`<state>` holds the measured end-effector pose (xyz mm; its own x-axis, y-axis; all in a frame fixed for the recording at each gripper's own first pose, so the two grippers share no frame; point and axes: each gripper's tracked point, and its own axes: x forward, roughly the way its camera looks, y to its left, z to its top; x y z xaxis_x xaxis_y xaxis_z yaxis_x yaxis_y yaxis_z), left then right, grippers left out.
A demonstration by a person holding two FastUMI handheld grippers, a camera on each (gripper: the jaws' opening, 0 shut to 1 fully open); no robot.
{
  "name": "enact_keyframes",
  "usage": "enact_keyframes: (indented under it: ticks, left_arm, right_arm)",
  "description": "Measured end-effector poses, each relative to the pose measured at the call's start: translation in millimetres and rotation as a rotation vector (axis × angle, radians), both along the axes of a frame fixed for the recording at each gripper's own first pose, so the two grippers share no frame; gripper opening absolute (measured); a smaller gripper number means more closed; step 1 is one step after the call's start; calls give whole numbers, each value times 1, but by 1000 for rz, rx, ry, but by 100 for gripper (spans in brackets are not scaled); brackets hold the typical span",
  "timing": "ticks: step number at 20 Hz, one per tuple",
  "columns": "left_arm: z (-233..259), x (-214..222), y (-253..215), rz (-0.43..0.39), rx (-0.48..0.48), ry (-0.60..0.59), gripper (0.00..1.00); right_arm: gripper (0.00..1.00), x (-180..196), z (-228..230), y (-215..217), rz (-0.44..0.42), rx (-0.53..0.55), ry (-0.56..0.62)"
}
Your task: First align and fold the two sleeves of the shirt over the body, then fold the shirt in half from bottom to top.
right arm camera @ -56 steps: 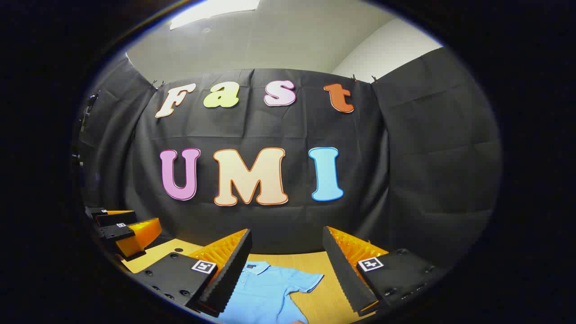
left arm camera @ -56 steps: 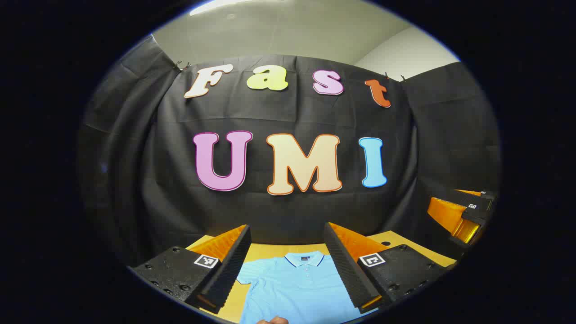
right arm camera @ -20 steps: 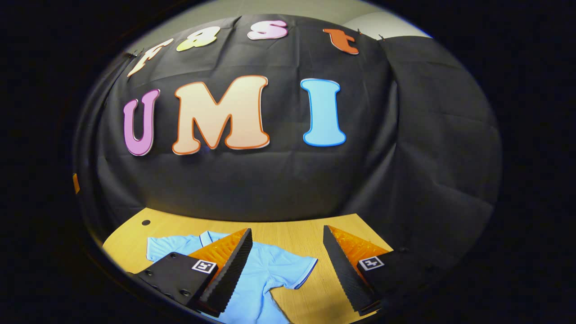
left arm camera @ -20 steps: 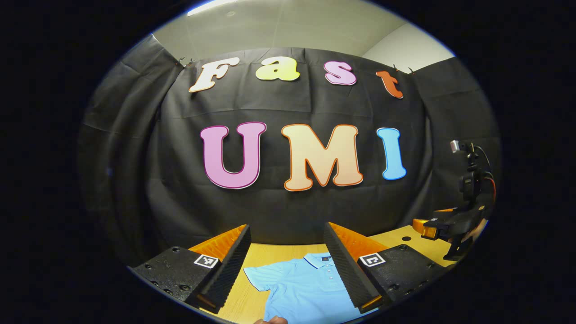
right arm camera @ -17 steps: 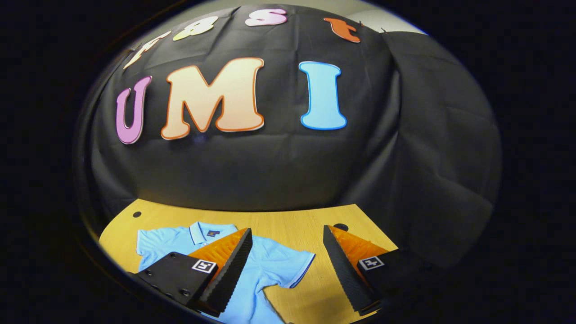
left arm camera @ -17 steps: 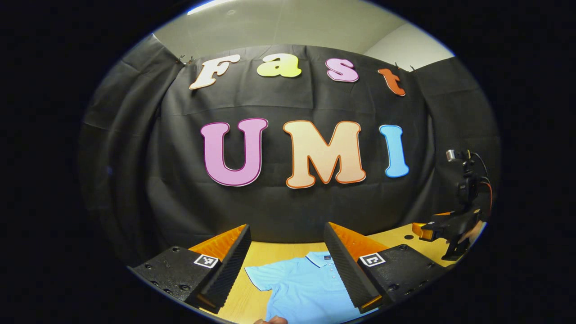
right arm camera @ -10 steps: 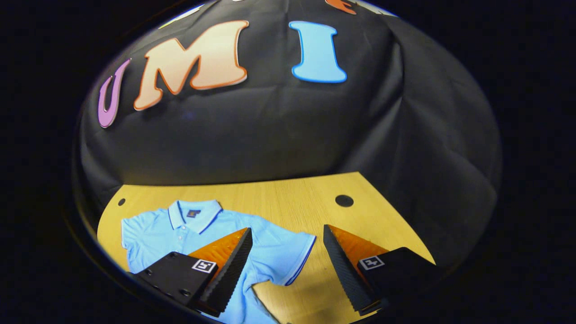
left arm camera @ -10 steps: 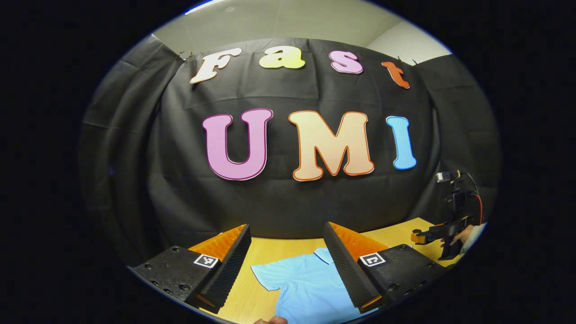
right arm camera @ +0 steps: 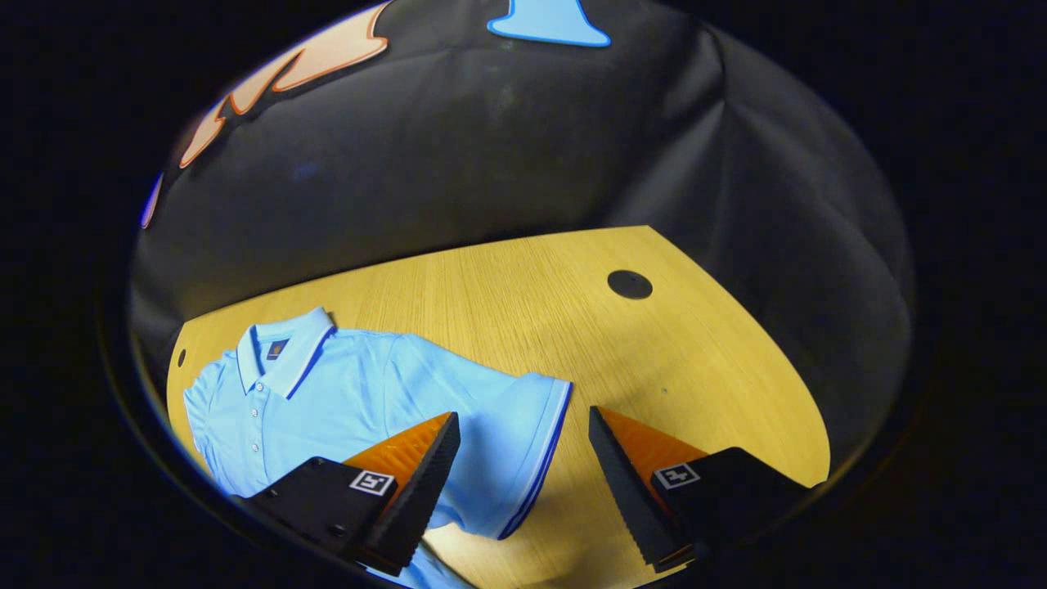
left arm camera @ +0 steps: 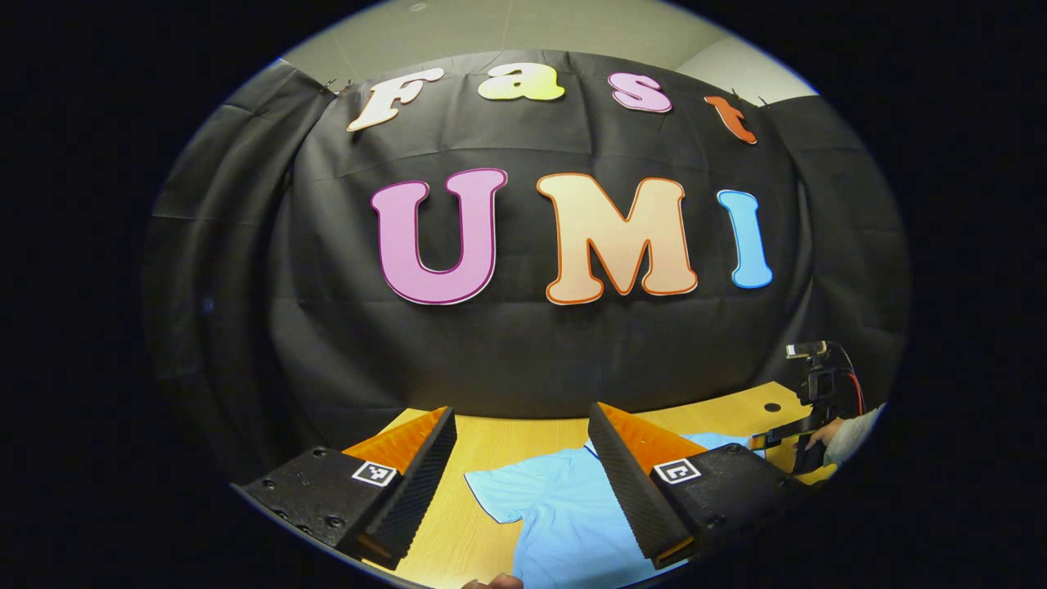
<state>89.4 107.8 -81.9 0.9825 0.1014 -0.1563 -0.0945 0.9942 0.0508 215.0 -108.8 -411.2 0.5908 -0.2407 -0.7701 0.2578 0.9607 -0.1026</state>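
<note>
A light blue polo shirt (right arm camera: pixel 343 401) lies flat on the wooden table (right arm camera: pixel 523 311), collar toward the booth wall. In the right gripper view, my right gripper (right arm camera: pixel 523 425) hangs open just above the shirt's right sleeve (right arm camera: pixel 515 442), whose striped cuff edge lies between the fingers. In the left gripper view, my left gripper (left arm camera: pixel 523 425) is open and held higher, above the shirt (left arm camera: pixel 556 507) with its left sleeve (left arm camera: pixel 491 495) spread out below. The right gripper (left arm camera: pixel 777 438) and the hand holding it show at the far right of that view.
A round dark hole (right arm camera: pixel 630 285) sits in the table beyond the right sleeve, with bare wood around it. The black cloth wall stands close behind the table's far edge. A fingertip (left arm camera: pixel 495 582) shows at the bottom of the left gripper view.
My right gripper has tipped down and dropped toward the right sleeve. My left gripper has shifted left and tilted slightly down, so the shirt has slid rightward in its view.
</note>
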Motion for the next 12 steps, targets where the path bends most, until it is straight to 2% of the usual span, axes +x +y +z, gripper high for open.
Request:
enact_keyframes:
  ticks: [3,5,6,7,9,11,12]
  left_arm:
    - [-7,2,2,10,-13,18,98]
    - [-10,1,5,15,-18,21,98]
    - [-10,1,6,17,-18,22,98]
    - [-11,1,7,20,-19,23,98]
    - [-14,0,8,25,-27,31,98]
    - [-17,-1,10,33,-33,40,98]
    - [-16,-2,11,37,-33,39,98]
  right_arm:
    - [99,1,-10,0,-15,2,22]
    - [98,-9,-22,6,-16,37,77]
    - [96,-3,-21,5,-23,32,51]
    - [89,-4,-23,8,-30,42,62]
    - [55,-3,-22,13,-37,65,50]
    - [4,2,-16,20,-65,86,31]
    - [4,1,-14,27,-62,100,25]
